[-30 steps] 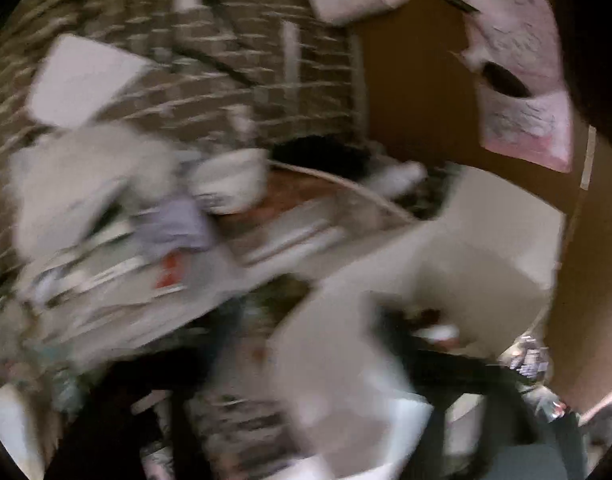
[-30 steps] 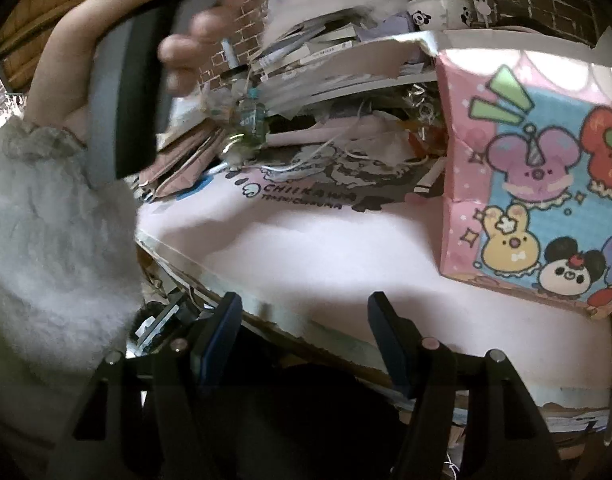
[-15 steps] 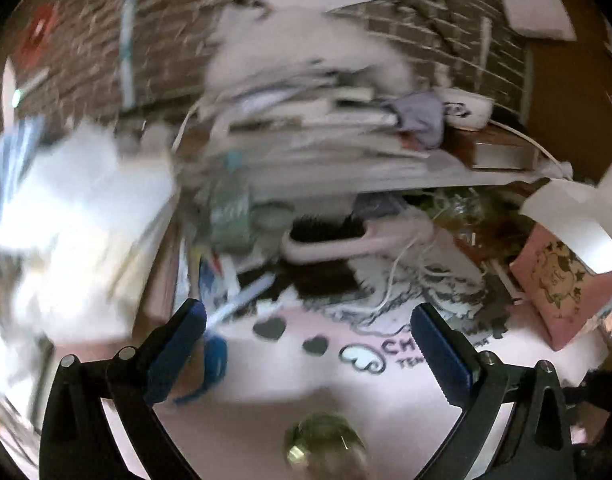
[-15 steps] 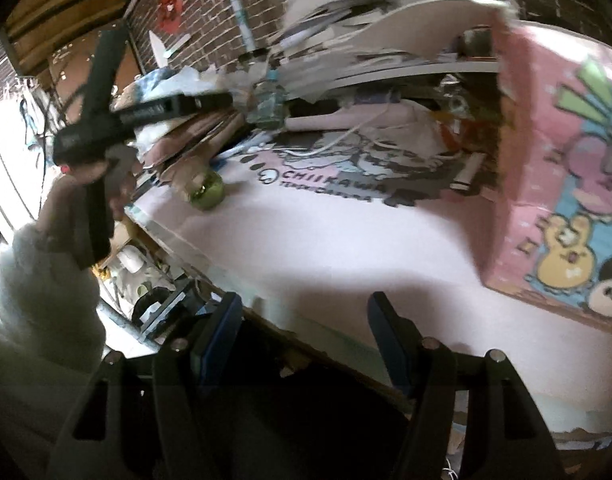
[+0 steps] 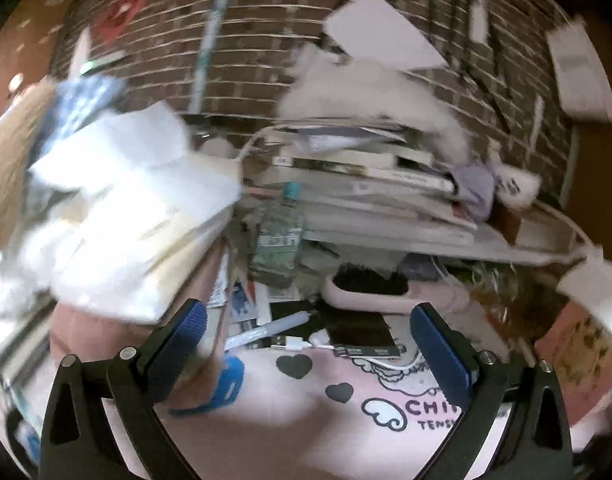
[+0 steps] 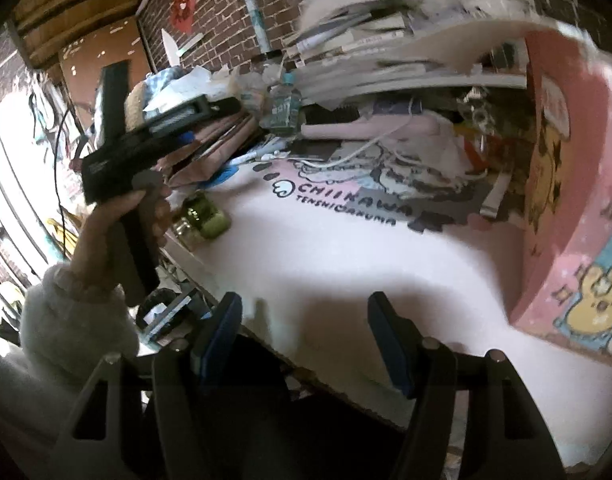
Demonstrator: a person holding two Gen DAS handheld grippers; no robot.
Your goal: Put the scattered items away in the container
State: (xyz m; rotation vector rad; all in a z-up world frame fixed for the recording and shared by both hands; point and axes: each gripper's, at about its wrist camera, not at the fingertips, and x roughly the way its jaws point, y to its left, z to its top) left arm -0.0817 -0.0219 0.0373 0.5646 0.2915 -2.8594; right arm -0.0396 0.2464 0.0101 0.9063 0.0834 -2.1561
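Left claw (image 5: 306, 344) agape above pink mat (image 5: 290, 432) (white pen (image 5: 266, 330), hairbrush (image 5: 370, 288) ahead).

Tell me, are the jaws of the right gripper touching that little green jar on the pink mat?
Apart. In the right wrist view the right gripper stands open and empty near the mat's front edge, with bare pink mat between it and the green jar.

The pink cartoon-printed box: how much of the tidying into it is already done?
Nothing visibly done: whether the pink cartoon-printed box holds anything cannot be seen. In hand: nothing; the left gripper and right gripper are open and empty. Left: the small green glass jar, white pen, pink hairbrush and clear bottle lie on the desk.
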